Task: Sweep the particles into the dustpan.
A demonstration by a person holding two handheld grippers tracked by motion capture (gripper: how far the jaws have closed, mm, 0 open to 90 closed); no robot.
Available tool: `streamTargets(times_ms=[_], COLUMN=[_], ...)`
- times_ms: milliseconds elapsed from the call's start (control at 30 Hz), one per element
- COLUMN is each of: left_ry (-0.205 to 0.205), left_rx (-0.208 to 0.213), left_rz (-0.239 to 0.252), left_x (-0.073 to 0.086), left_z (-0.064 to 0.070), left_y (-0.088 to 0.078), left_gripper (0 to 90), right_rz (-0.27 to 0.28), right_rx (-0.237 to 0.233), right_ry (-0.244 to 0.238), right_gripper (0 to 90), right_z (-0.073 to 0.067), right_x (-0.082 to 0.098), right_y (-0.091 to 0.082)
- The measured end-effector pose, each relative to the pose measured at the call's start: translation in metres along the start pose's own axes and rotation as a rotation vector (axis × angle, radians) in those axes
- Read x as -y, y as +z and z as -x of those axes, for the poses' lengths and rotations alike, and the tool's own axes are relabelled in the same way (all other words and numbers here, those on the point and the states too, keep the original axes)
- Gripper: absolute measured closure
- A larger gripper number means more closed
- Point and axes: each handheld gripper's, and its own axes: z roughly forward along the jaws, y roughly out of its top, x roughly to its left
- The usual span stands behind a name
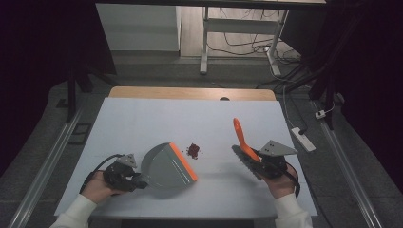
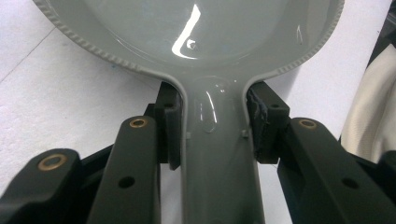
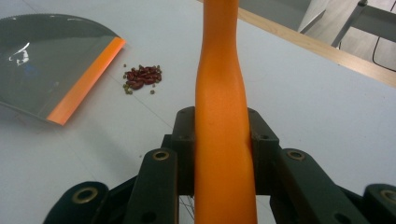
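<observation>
A grey dustpan (image 1: 167,164) with an orange lip (image 1: 184,161) lies on the white table, and my left gripper (image 1: 138,182) is shut on its handle (image 2: 217,154). The lip (image 3: 86,81) faces a small pile of dark red beans (image 1: 194,150), a short gap away. Several tiny green bits lie around the beans (image 3: 143,76). My right gripper (image 1: 259,164) is shut on the orange handle (image 3: 223,116) of a small brush (image 1: 244,147), right of the beans. Its dark bristle head (image 1: 241,159) rests near the table.
The white sheet (image 1: 157,118) covers a wooden table whose far edge (image 1: 190,92) shows bare. A white power strip (image 1: 303,138) lies on the floor to the right. A desk frame (image 1: 204,42) and cables stand beyond the table.
</observation>
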Motion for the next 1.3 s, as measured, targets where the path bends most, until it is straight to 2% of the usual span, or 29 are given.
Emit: streamTargets(times_ms=[167, 233, 600, 933, 1133, 1300], left_ry=[-0.005, -0.005, 0.003, 0.013, 0.006, 0.002], left_rx=[0.001, 0.002, 0.004, 0.013, 0.01, 0.011], left_rz=[0.008, 0.008, -0.002, -0.012, -0.012, -0.019], left_x=[0.0, 0.0, 0.0, -0.001, -0.002, -0.003], left_z=[0.0, 0.0, 0.0, 0.001, -0.001, -0.001], left_y=[-0.002, -0.002, 0.0, 0.002, 0.003, 0.004], left_gripper=[62.3, 62.3, 62.3, 62.3, 62.3, 62.3], right_rz=[0.016, 0.022, 0.002, -0.036, -0.065, -0.076], right_rx=[-0.025, -0.044, -0.071, -0.086, -0.089, -0.093], right_ry=[0.0, -0.007, -0.032, -0.036, -0.051, -0.061], right_gripper=[70.4, 70.4, 70.4, 70.4, 70.4, 70.4], right_z=[-0.002, -0.004, -0.01, -0.012, -0.014, -0.015], right_x=[-0.013, -0.024, -0.048, -0.056, -0.058, -0.06], right_y=[0.011, 0.023, 0.061, 0.095, 0.117, 0.129])
